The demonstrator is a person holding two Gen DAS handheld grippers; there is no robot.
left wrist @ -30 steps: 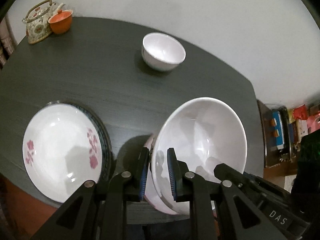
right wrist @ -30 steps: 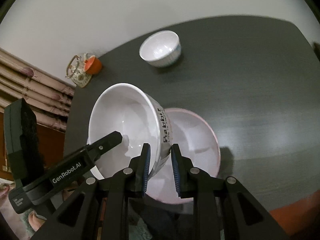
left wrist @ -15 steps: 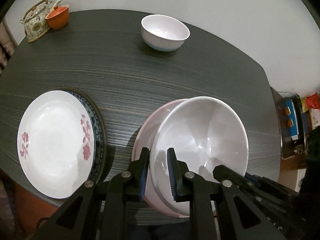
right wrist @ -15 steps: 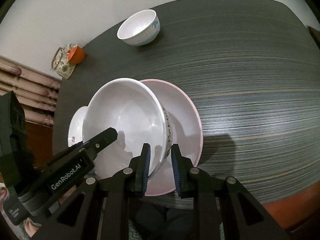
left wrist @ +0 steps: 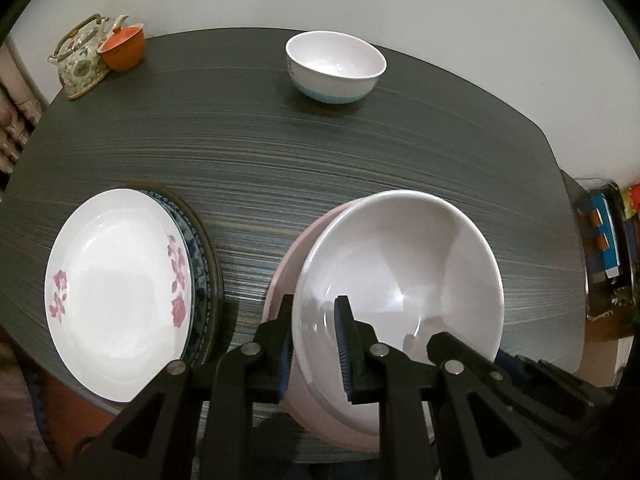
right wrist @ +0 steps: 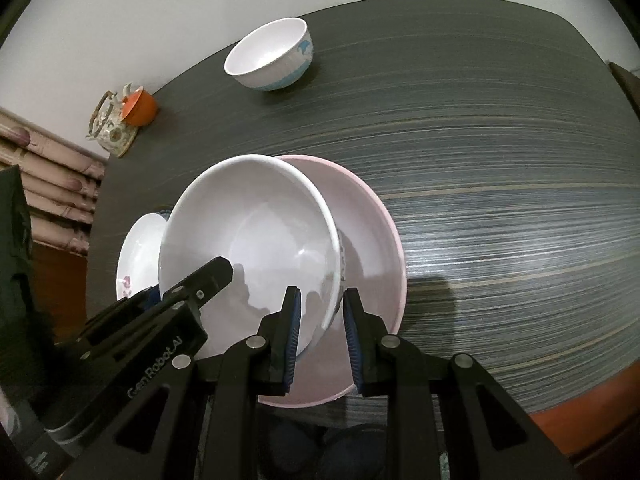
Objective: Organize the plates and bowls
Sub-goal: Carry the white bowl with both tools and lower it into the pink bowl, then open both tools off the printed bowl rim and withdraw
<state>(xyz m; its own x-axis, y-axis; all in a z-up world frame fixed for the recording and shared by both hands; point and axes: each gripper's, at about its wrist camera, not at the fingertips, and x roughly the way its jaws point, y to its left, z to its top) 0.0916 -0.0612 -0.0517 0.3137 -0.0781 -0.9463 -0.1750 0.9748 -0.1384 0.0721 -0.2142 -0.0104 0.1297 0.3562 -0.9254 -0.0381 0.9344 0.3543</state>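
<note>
A large white bowl [left wrist: 404, 264] [right wrist: 256, 236] sits inside a wider pink bowl [left wrist: 288, 256] [right wrist: 372, 216] near the table's front edge. My left gripper [left wrist: 314, 340] straddles the white bowl's left rim, its jaws a little apart around it. My right gripper [right wrist: 320, 328] straddles its right rim the same way. A small white bowl with blue print [left wrist: 336, 66] [right wrist: 270, 54] stands at the far side. A white plate with pink flowers [left wrist: 116, 276] [right wrist: 138, 248] lies on a blue-patterned plate [left wrist: 198, 256] at the left.
A floral teapot [left wrist: 80, 64] [right wrist: 110, 126] and an orange cup [left wrist: 124, 46] [right wrist: 140, 108] stand at the far left corner of the dark round table [left wrist: 320, 152] [right wrist: 500, 160]. Shelves with coloured items [left wrist: 604, 240] are off its right side.
Both grippers lowered the white bowl into the pink bowl. The jaws of both have widened slightly around the rim.
</note>
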